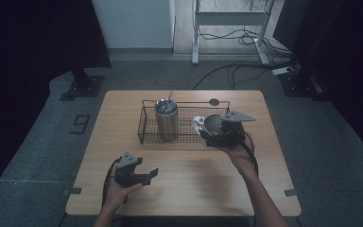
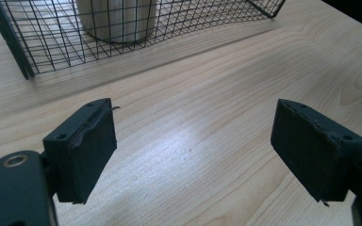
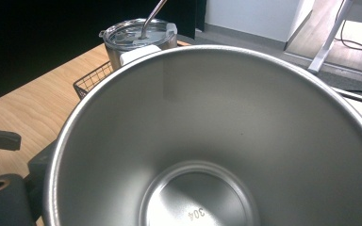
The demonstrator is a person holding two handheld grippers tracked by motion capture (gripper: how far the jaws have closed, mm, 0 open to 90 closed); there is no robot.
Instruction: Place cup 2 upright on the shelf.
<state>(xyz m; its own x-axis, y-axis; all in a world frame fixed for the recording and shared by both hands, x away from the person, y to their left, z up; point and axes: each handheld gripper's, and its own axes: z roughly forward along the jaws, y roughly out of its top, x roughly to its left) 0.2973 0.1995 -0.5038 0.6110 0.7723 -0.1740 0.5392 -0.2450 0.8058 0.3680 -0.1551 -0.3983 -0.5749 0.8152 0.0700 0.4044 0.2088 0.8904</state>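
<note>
We are holding a steel cup in the right gripper, clamped by its wall and hanging over the right end of the wire basket, near the lidded tumbler. If we are lowering it carelessly, it could catch the basket rim, slip from the jaws, or knock the tumbler. Our left gripper is idling wide open and empty over the table.

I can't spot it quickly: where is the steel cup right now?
High view: the steel cup is in the right gripper, at the wire basket's right end, right of the lidded tumbler.
</note>
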